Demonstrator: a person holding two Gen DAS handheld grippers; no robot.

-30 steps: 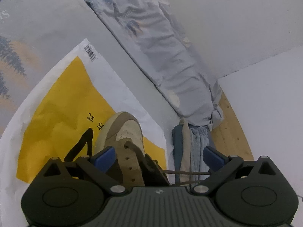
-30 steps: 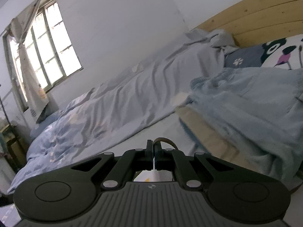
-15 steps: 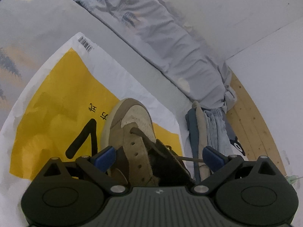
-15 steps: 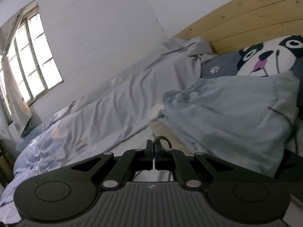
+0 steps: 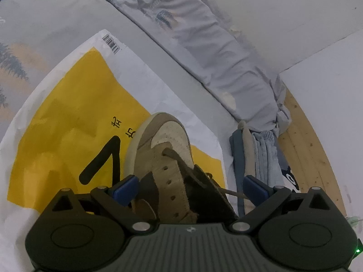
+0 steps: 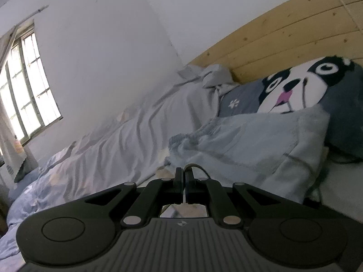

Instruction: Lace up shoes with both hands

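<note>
Tan suede and cream leather make up the shoe (image 5: 163,149) you are working on; it is sitting on a yellow-and-white plastic mailing bag (image 5: 68,124) spread over the bed, its toe pointing to the far side and its open collar lying near your left gripper (image 5: 189,187).

That left gripper is hovering over the shoe with its blue-tipped fingers (image 5: 126,187) spread wide apart, one on each side of the upper, gripping nothing.

A dark brown lace (image 5: 233,193) is crossing the far end of the eyelet row, then running down the tongue and off to the right, stretched taut past the right fingertip and out of view.

Your right gripper (image 6: 184,182) is pointing away from the shoe, toward a pale blue blanket (image 6: 249,145) and a dog-face pillow (image 6: 295,86) against a wooden headboard (image 6: 283,36). Its jaws are pressed together, pinching a thin dark cord that loops just above the tips; this is likely the lace's other stretch.

Judging progress: only the farthest eyelets seem threaded. The holes (image 5: 169,182) along the left flap are showing empty, so most of the lacing appears to be left.
</note>
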